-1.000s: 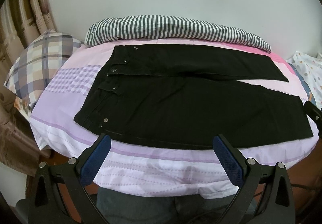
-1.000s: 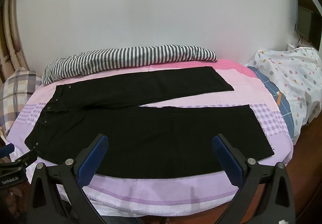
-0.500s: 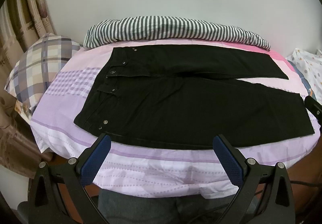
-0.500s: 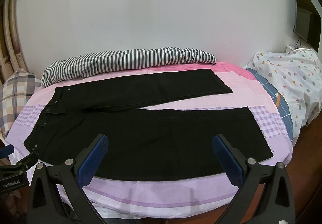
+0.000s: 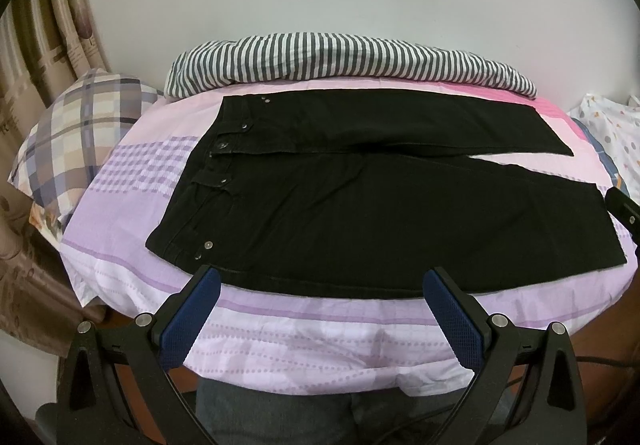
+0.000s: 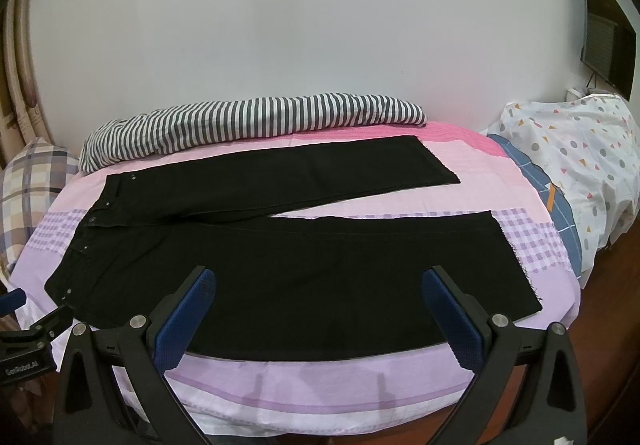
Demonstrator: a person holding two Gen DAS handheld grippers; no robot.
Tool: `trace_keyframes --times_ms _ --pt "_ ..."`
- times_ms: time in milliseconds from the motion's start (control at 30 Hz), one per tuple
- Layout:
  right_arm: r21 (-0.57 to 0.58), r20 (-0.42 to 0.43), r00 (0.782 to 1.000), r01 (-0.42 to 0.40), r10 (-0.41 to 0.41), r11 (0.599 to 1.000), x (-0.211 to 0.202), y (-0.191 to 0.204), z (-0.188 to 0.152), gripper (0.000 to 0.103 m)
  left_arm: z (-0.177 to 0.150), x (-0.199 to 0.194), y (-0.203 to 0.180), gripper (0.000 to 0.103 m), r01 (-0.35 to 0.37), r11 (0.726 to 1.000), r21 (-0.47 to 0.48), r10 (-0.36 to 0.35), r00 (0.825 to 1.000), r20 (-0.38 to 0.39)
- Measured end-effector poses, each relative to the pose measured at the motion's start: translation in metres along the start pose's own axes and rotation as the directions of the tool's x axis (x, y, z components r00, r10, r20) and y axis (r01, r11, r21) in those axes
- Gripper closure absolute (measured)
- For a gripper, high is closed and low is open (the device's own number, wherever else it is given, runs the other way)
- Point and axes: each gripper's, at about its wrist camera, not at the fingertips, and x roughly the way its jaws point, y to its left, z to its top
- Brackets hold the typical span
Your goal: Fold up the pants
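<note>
One pair of black pants [image 5: 360,197] [image 6: 280,265] lies spread flat on the bed sheet [image 5: 132,181] [image 6: 360,377], waistband toward the plaid pillow [image 5: 76,129] [image 6: 28,181] and both legs stretched away from it, parting in a narrow V. The cloth is matte and dense like denim, with small metal rivets and a button at the waist; the near leg's hem is slightly frayed in the right wrist view. The sheet beneath the pants is smooth cotton in pink and lilac bands, some checked, some dotted. Beyond the pants, against the white wall, lies a long rumpled roll of grey-and-white striped bedding [image 5: 340,57] [image 6: 248,125]. Past the leg hems sits white fabric printed with coloured dots and triangles [image 6: 580,149] [image 5: 612,133].

On the near side of the pants, the left gripper [image 5: 320,321] hovers by the waist end with its blue textured pads [image 5: 188,321] spread wide, holding nothing. The right gripper [image 6: 318,321] hangs likewise over the near leg, pads [image 6: 452,321] wide apart and empty. Nothing lies on the pants.
</note>
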Motion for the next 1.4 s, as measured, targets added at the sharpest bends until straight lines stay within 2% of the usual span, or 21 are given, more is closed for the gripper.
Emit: trace_keyframes --times_ms 933,1400 --pt "0.005 0.015 1.000 0.003 -0.003 1.000 0.001 -0.001 -0.001 0.000 0.001 0.003 -0.003 0.002 0.005 1.000 0.006 -0.005 1.000 0.005" --pt "0.009 -0.014 1.000 0.005 -0.004 1.000 0.013 0.002 0.001 0.000 0.004 0.018 0.000 0.002 0.013 1.000 0.001 -0.013 0.999 -0.031"
